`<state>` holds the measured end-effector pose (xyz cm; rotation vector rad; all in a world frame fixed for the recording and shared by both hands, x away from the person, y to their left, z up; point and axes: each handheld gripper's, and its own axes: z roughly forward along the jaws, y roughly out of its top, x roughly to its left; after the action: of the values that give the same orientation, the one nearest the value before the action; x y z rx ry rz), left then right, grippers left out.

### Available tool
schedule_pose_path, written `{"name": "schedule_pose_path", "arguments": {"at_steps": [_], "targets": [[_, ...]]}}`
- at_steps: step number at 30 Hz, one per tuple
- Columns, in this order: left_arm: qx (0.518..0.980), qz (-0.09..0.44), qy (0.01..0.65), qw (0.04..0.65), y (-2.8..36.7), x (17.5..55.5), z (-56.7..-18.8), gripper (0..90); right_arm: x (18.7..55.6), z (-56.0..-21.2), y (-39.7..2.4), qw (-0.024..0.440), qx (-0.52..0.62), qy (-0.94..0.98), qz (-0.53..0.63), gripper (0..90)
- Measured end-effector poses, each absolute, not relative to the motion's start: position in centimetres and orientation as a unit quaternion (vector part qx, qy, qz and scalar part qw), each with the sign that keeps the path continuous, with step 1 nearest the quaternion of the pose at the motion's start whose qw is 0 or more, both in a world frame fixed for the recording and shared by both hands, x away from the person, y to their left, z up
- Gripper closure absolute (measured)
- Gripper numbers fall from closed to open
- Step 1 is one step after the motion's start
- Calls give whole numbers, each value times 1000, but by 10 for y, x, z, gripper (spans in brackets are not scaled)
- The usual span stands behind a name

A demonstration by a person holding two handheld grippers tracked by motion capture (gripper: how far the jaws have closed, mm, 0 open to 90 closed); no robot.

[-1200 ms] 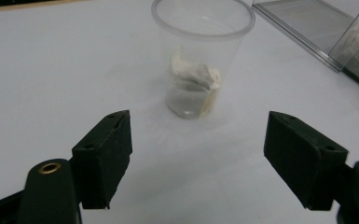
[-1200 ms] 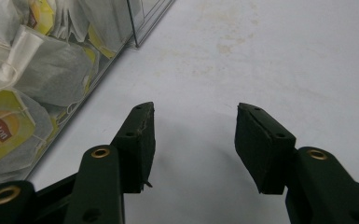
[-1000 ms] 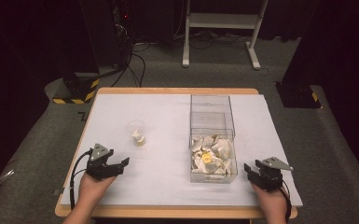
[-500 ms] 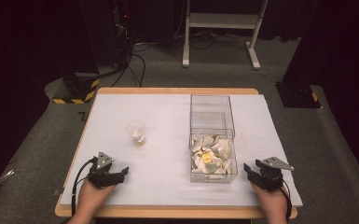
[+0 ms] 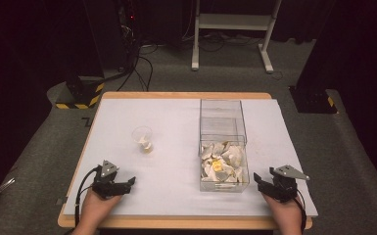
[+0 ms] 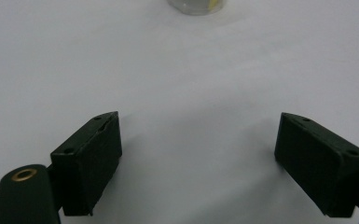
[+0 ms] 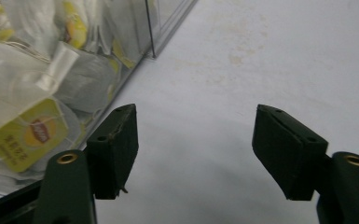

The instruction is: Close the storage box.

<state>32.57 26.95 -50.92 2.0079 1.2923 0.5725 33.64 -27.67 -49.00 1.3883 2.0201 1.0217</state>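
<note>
My left gripper (image 6: 198, 154) has its two black jaws spread wide apart, with nothing between them but bare white desk surface (image 6: 191, 93). They hold nothing. At the top edge of the left gripper view I see the base of one clear plastic cup (image 6: 196, 5), well ahead of the jaws, with a bit of yellow inside it.

My right gripper (image 7: 196, 149) likewise has its two jaws wide apart and empty, over the white surface. The near corner of one clear plastic bin (image 7: 121, 42) stands just beside the jaw at the left of the right gripper view; I cannot tell whether that jaw touches the wall. Behind the wall lie many tea bags (image 7: 23, 84), too piled to count, and one yellow paper tag (image 7: 28, 135) presses against the clear side.

From the high view, I count two grippers, each in one hand: the left gripper (image 5: 127, 183) near the front left of the desk (image 5: 176, 117), the right gripper (image 5: 260, 181) near the front right, just beside the bin's near right corner. The one cup (image 5: 143, 138) stands left of centre, apart from the one long bin (image 5: 223, 144), whose near half holds the tea bags (image 5: 223, 164) while its far half looks empty.
</note>
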Motion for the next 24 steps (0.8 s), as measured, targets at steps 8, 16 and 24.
{"name": "schedule_pose_path", "arguments": {"at_steps": [8,16,24], "targets": [[774,213,493,334,269,328,-509,114,321,-485,-271,247,494,743,379,256],[776,210,494,331,266,330,-509,81,305,-478,-270,249,490,743,383,220],[780,208,492,326,266,333,-509,57,294,-476,-269,238,482,745,394,172]]}}
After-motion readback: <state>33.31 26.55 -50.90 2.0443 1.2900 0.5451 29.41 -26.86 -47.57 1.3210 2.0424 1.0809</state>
